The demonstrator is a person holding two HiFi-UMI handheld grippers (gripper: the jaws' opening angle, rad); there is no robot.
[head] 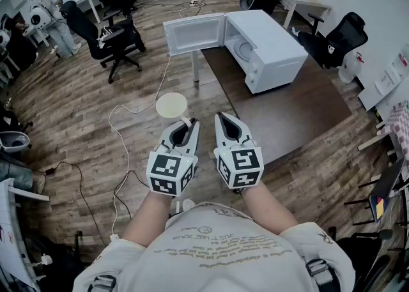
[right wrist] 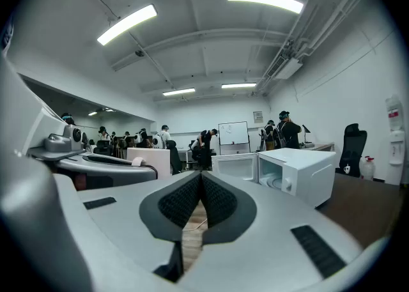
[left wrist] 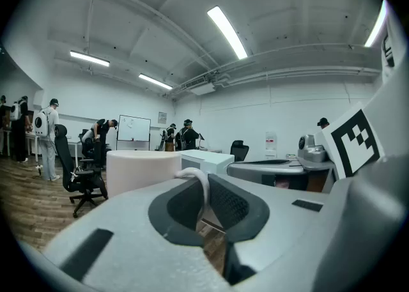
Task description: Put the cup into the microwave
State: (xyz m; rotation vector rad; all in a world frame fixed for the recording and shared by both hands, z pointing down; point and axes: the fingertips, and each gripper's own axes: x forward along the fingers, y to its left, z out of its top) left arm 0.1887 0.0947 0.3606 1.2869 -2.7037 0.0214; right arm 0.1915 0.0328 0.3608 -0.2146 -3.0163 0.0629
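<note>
Since the cup (head: 171, 105) hangs by its thin handle (left wrist: 201, 182) in the left claw (head: 186, 124), w/ jaws pinched tight on that handle, it's up in the air over the wood floor (head: 96, 131), well short of the microwave (head: 275, 48) on the desk (head: 287, 112). Keep it level & go slow so it can't swing. The door (head: 195, 34) is wide open; aim for the round plate (head: 243, 48) inside. The right claw (head: 223, 119) is closed & empty; keep it clear.

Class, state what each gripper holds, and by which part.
The left gripper holds the cup by its handle; the right gripper holds nothing.
</note>
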